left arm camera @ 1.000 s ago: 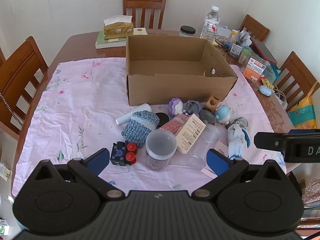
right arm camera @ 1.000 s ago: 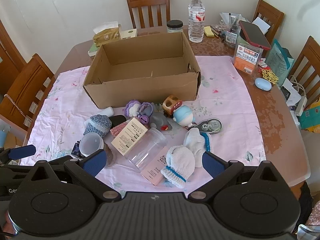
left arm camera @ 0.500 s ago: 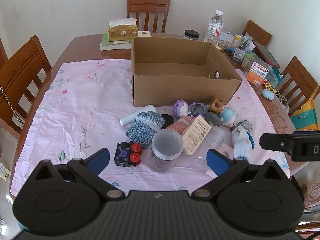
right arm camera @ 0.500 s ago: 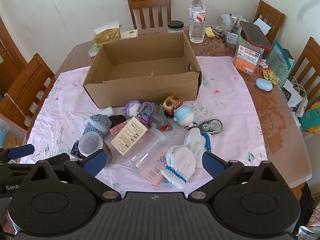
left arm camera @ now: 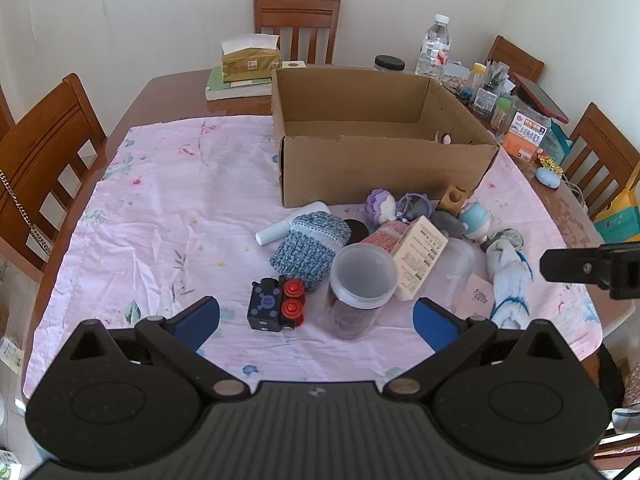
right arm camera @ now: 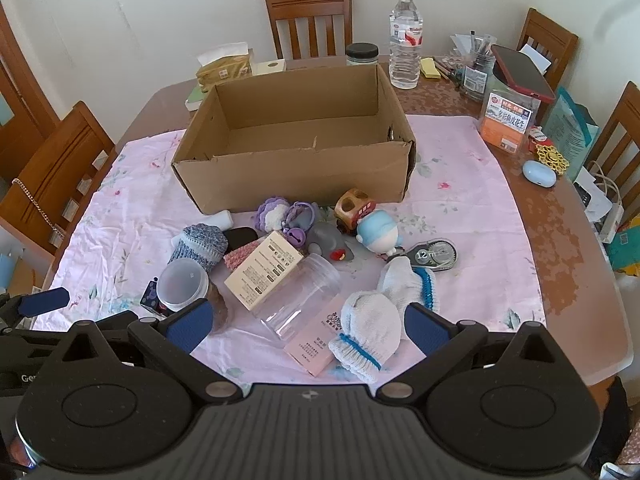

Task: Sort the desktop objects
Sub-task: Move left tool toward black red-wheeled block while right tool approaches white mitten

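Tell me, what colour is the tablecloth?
Pale pink tablecloth with a faint floral print, clearest in the left wrist view.

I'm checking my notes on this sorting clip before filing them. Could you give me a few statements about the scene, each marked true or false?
1. The cardboard box has nothing in it. True.
2. The left gripper is shut on the toy train. False: it is open, and the train lies on the cloth.
3. The clear jar lies on its side. True.
4. The water bottle stands inside the box. False: it stands behind the box, on the table.
5. The right gripper is open. True.
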A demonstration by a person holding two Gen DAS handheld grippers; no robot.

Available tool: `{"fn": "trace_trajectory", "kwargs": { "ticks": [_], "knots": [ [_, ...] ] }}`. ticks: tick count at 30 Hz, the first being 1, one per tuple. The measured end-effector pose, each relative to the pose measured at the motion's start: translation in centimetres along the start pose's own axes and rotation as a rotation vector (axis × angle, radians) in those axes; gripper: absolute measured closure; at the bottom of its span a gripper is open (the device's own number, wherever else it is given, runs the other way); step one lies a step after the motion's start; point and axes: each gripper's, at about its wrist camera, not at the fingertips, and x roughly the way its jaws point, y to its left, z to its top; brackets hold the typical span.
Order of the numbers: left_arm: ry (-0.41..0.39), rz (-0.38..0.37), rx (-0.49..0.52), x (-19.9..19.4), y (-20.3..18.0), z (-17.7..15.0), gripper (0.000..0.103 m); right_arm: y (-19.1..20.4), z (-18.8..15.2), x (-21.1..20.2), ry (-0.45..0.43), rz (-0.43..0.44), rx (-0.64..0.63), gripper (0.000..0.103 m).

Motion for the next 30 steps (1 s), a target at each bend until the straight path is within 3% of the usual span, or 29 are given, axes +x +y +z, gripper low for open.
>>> {"fn": "trace_trajectory", "kwargs": {
  "ticks": [24,30],
  "knots": [
    [-0.067,-0.029,0.156,3.6,2.9,-2.4,0.001,0.8,-3.2,0.3,-0.041,-0.130,0.033,0.000],
    [-0.080,-0.042,0.139,4.5,2.7,-2.8,0.001,0.5,-3.4,0.2,-0.067,-0.126,0.000,0.000]
  ]
}}
